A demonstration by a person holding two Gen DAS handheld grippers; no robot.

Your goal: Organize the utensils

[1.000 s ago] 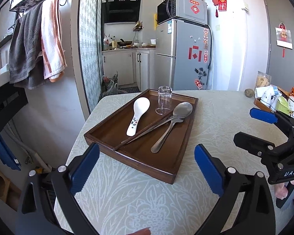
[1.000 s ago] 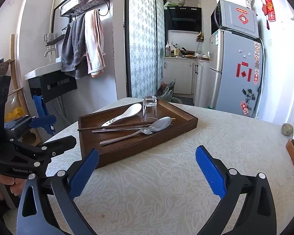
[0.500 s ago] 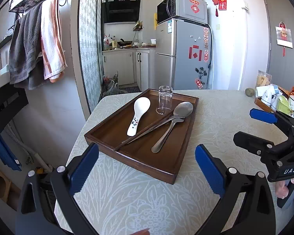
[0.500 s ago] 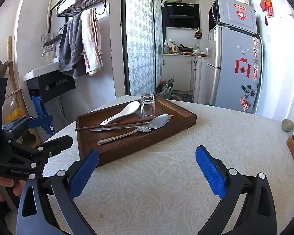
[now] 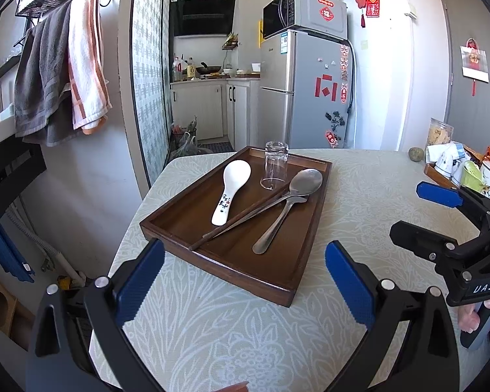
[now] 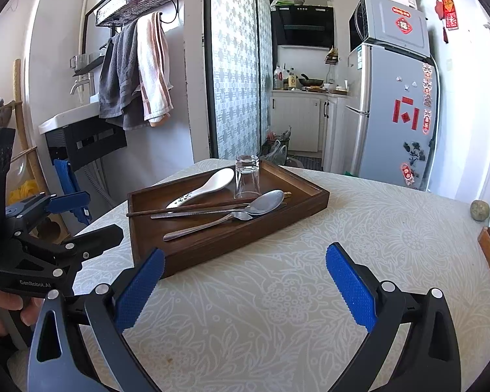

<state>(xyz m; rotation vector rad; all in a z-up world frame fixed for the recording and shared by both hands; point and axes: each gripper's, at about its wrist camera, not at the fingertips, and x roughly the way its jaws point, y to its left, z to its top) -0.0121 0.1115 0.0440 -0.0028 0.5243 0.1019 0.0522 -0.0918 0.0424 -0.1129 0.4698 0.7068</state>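
Observation:
A dark wooden tray (image 5: 287, 282) (image 6: 310, 207) sits on the patterned tablecloth. In it lie a white ceramic spoon (image 5: 230, 191) (image 6: 202, 189), a metal spoon (image 5: 285, 205) (image 6: 225, 219), dark chopsticks (image 5: 238, 219) (image 6: 186, 209) and an upturned clear glass (image 5: 275, 165) (image 6: 247, 176). My left gripper (image 5: 245, 281) hovers open just short of the tray's near edge, with nothing between its blue pads. My right gripper (image 6: 245, 284) is open too, over the cloth to the right of the tray's near corner. Each gripper shows in the other's view, the right one (image 5: 441, 215) and the left one (image 6: 68, 215).
A second tray with cups and packets (image 5: 460, 170) and a jar (image 5: 439, 135) stand at the table's far right. A small round stone (image 5: 415, 154) (image 6: 479, 209) lies near them. The table's left edge (image 5: 130, 228) drops off beside the tray. Towels (image 6: 137, 72) hang on the wall.
Both views have shifted slightly: the tray sits a little lower and nearer in the right wrist view. Both grippers stay open and nothing in the tray has moved.

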